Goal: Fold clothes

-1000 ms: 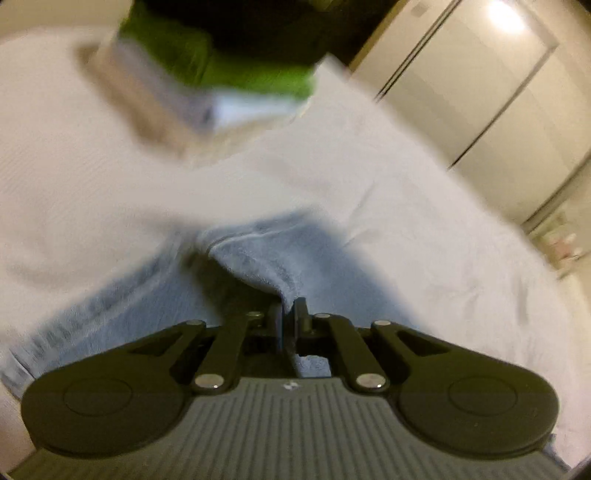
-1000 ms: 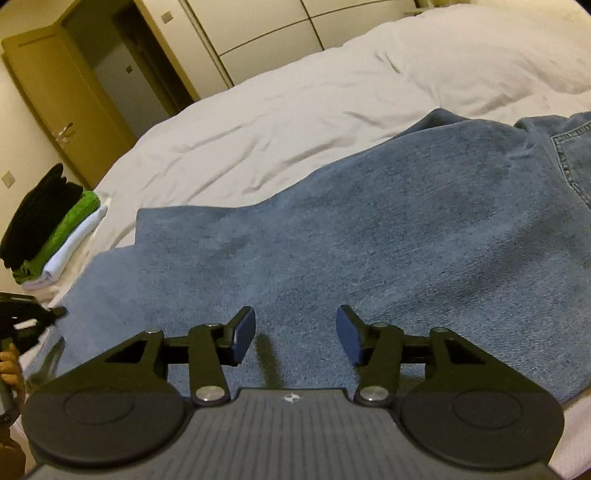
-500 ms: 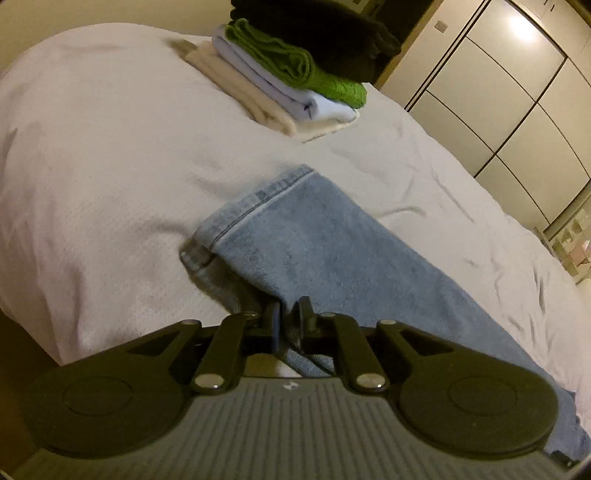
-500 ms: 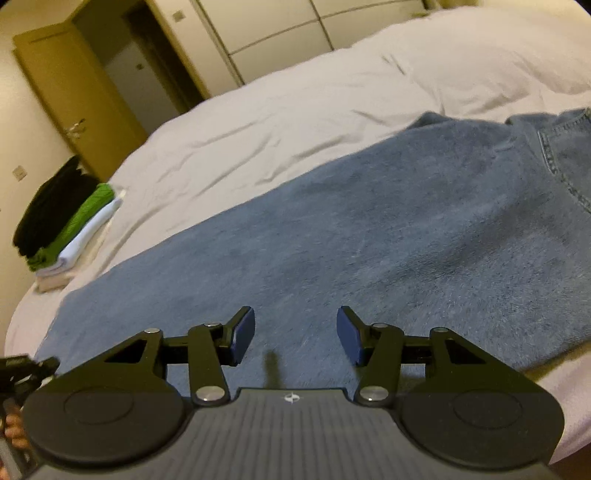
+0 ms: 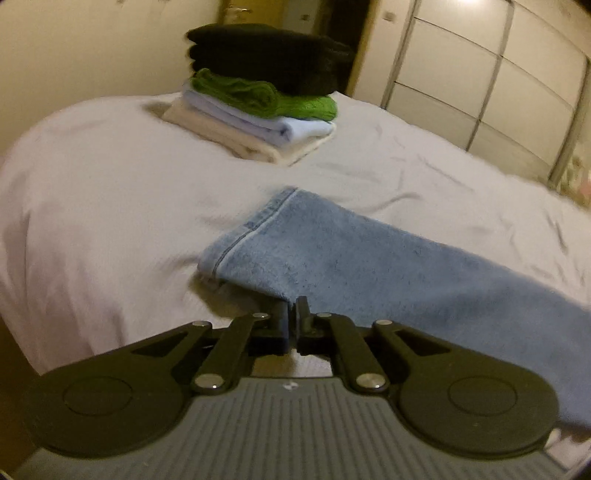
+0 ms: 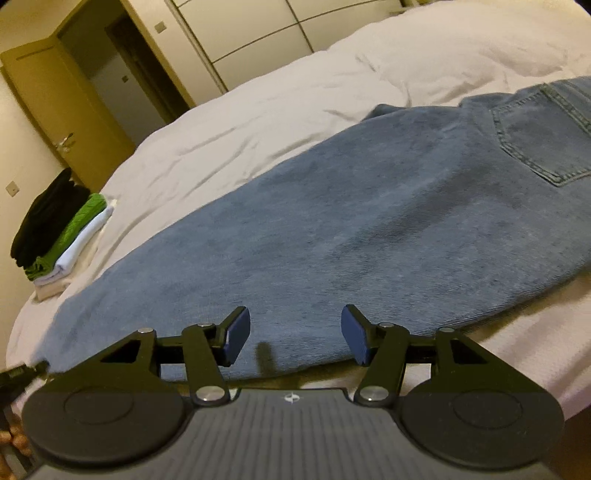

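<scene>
At the bottom of the left wrist view, the left tool is clenched on the near edge of the jeans. The right tool is spread wide just above the denim. The jeans run flat across the bed. Farther off, upper centre, sits a stack of folded clothes.

1. You see a bed covered by a wrinkled white sheet; it fills most of both views.
2. A wardrobe with pale panelled doors stands beyond the far side of the bed.
3. An ochre door with a metal handle stands open beside a dark doorway.
4. A small wall switch sits on the pale wall, left of the door.
5. A second switch plate sits high on the wall, between the doorway and the wardrobe.
</scene>
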### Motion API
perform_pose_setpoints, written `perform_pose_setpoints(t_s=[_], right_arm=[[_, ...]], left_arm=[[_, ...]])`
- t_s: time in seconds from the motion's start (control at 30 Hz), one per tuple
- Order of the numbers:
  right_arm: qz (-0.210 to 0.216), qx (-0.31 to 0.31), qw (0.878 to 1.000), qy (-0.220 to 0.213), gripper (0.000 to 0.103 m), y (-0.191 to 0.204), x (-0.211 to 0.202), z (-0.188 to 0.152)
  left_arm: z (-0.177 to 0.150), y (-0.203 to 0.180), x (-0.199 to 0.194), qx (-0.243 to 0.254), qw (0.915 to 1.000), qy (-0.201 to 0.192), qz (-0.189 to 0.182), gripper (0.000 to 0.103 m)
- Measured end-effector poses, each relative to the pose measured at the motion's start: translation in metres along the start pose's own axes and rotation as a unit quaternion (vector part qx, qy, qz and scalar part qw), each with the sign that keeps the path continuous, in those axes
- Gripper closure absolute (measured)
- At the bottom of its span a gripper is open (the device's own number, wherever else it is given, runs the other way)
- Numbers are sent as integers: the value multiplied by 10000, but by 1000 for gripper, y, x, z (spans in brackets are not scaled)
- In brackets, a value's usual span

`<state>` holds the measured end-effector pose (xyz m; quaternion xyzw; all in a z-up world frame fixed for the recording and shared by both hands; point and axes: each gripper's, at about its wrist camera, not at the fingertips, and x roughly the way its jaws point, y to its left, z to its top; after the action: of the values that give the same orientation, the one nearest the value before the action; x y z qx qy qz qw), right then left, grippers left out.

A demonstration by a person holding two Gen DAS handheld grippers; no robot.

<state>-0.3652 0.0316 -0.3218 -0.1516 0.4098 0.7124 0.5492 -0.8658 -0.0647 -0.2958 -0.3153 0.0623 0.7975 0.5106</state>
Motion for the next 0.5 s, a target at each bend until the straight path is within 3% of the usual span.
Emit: perform_pose_setpoints(t_s=[0.1, 0.27, 0.33, 0.43, 0.5], right_arm=[[-72, 32, 9999, -87, 45, -8, -7, 0], [-191, 86, 9995, -246, 45, -23, -19, 0], [-239, 107, 9992, -310, 45, -28, -23, 0], [-310, 139, 9986, -405, 45, -37, -30, 1], [-365, 175, 9981, -474, 45, -44, -35, 1]], left_arm=[[16, -8, -22, 229, 9986, -480, -67, 100], [-6, -7, 13, 488, 9970, 411, 431, 95], [-6, -18, 5, 871, 9924, 244, 833, 89], [2, -25, -9, 1134, 9843, 41, 1355, 89], [10, -26, -23, 1022, 9866, -65, 1273, 91]])
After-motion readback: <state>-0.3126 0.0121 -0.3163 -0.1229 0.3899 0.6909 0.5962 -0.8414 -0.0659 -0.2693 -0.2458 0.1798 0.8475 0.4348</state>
